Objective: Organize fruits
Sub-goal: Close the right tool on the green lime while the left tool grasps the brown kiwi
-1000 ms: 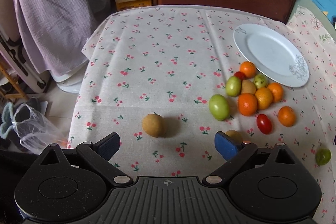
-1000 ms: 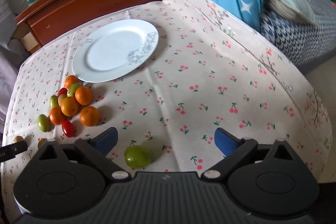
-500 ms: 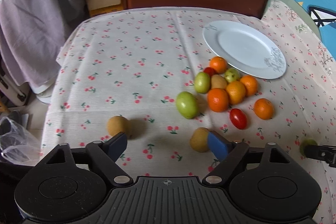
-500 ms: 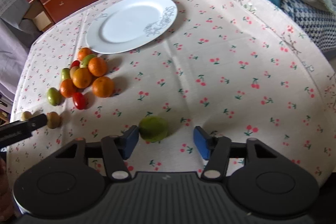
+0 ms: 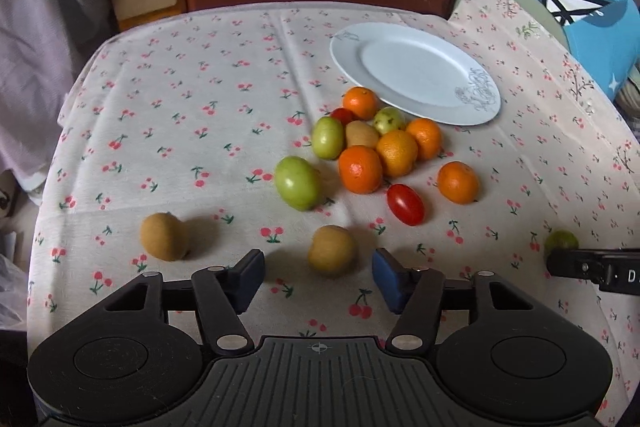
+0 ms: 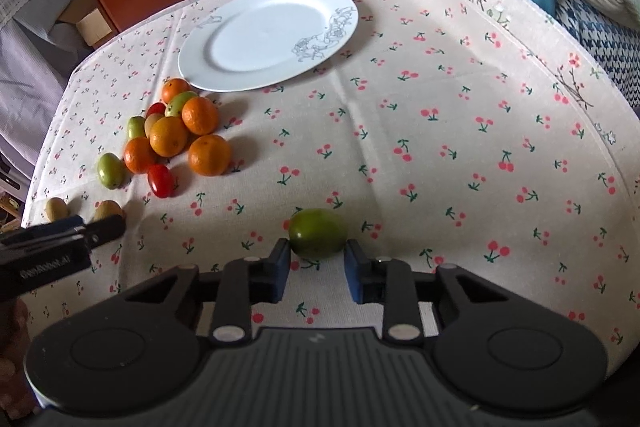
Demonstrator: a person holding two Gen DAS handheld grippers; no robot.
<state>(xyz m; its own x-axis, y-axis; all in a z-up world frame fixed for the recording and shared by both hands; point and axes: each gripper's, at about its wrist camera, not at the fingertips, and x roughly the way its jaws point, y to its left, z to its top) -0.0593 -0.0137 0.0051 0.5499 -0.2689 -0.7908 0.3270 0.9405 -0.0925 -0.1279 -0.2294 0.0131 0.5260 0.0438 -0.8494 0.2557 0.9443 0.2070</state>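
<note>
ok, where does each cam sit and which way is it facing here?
Left wrist: on the left gripper, facing forward over its open fingers at a tan fruit; the right gripper's tip shows at the right edge.
Right wrist: on the right gripper, looking at the green fruit between its pads; contact unclear. The left gripper shows at the left edge.
Shared: white plate, the fruit pile, cherry tablecloth.

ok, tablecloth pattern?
Small red cherries with green stems on a cream tablecloth, clearest in the right wrist view.
</note>
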